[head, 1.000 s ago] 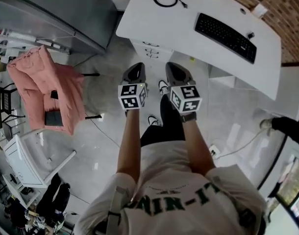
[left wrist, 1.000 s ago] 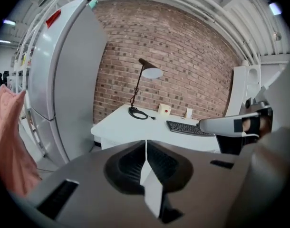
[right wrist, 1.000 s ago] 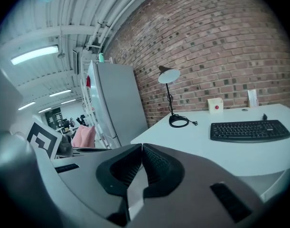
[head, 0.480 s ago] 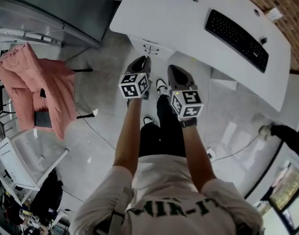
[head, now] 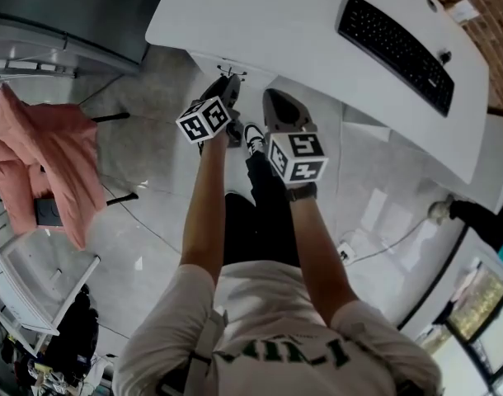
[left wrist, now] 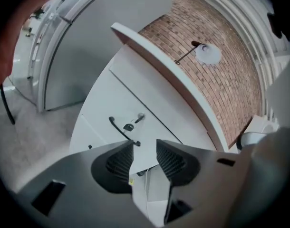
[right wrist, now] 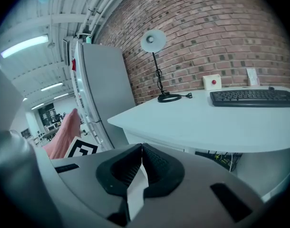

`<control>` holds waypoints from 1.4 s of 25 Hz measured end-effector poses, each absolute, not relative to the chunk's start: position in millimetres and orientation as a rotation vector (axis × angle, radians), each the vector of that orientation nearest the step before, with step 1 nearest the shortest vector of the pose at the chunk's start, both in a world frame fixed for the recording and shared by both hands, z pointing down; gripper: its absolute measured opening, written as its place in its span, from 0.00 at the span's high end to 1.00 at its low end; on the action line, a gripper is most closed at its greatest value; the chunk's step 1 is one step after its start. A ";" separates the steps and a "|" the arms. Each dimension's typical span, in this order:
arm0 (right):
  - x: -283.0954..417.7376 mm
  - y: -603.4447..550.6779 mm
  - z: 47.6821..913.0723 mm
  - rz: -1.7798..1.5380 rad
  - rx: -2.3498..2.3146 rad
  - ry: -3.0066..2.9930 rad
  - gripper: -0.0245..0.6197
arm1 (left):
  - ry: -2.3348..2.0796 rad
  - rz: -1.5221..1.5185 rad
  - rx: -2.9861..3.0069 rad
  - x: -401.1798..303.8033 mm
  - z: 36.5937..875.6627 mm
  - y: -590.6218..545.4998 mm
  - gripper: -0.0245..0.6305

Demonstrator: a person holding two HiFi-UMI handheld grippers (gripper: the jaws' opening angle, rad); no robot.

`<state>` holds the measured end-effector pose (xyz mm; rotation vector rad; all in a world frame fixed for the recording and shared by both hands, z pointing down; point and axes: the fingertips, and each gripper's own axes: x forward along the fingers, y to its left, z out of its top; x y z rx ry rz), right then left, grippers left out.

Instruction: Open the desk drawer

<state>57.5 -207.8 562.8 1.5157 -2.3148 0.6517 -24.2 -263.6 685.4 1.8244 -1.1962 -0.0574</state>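
Note:
The white drawer unit (left wrist: 135,103) stands under the white desk (head: 301,31). Its top drawer has a thin dark handle (left wrist: 121,131) with a key (left wrist: 134,122) in a lock beside it. My left gripper (left wrist: 145,143) points at that drawer front, just short of the handle and rolled to one side. Its jaws are opening and there is nothing between them. In the head view the left gripper (head: 227,86) is at the drawer unit. My right gripper (right wrist: 141,147) is shut and empty, held beside the left at the desk's edge (right wrist: 202,122); in the head view the right gripper (head: 273,99) hangs just below that edge.
A black keyboard (head: 392,44) lies on the desk, with a lamp (right wrist: 153,41) and a red-button box (right wrist: 211,82) near the brick wall. A grey cabinet (head: 62,7) stands to the left. A pink jacket (head: 45,163) hangs over a chair. A cable (head: 383,242) runs across the floor.
Both grippers have dropped lower and come closer to the drawer unit under the desk. The left gripper has rolled, so its marker cube now sits tilted.

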 end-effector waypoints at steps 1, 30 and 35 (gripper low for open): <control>57.4 -211.5 565.4 0.646 1.515 -2.319 0.95 | -1.182 -0.076 1.798 -22.9 693.5 -265.5 0.76; 57.0 -244.5 618.1 0.694 1.484 -2.366 0.95 | -0.895 -0.768 1.397 -3.6 746.6 -341.5 0.93; 58.3 -240.1 616.5 0.725 1.494 -2.364 0.95 | -0.884 -0.791 1.372 -5.4 745.4 -341.1 0.93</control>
